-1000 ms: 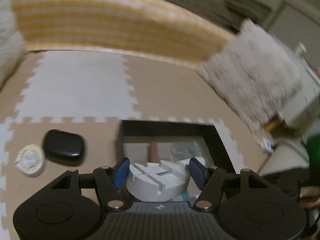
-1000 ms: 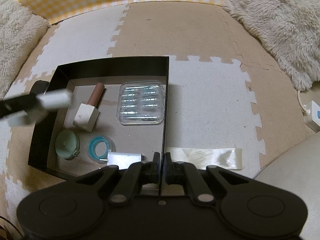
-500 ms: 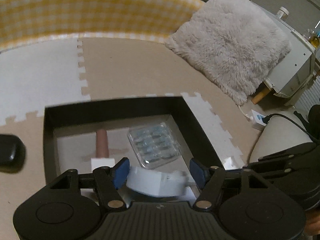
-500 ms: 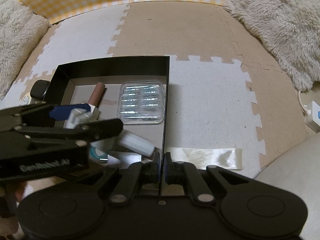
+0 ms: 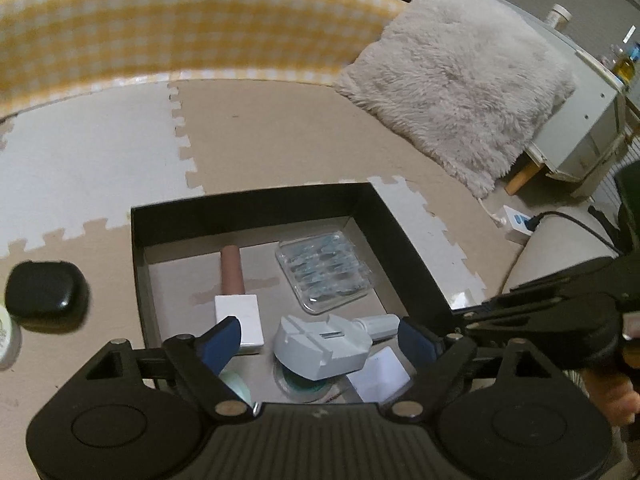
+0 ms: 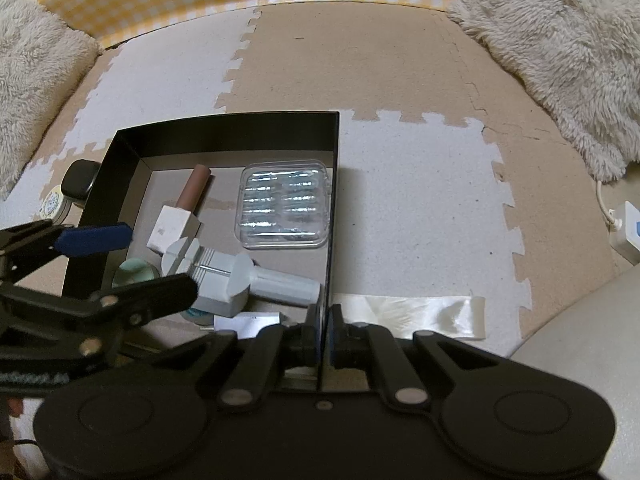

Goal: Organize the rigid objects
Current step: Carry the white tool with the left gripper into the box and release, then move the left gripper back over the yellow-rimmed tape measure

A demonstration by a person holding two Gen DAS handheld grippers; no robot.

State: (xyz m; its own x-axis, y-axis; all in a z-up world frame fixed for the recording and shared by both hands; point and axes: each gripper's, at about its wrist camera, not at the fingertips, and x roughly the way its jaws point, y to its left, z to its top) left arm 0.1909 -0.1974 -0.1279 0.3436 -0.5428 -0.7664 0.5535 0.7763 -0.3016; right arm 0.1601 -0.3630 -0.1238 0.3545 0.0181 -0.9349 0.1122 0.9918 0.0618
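Observation:
A black box sits on the foam mat. Inside lie a brown stick with a white block, a clear blister case, a pale green round tin, a teal ring and a white card. A grey-white watch tool rests in the box on top of these. My left gripper is open around it, with gaps between the fingers and the tool. My right gripper is shut on the box's right wall.
A black pouch and a small round tin lie left of the box. A shiny tape strip lies to its right. Fluffy cushions and a yellow checked edge border the mat. A white power adapter sits far right.
My left gripper carried the watch tool over the box, lowered it and opened. The tool now lies in the box. My right gripper has stayed clamped on the wall.

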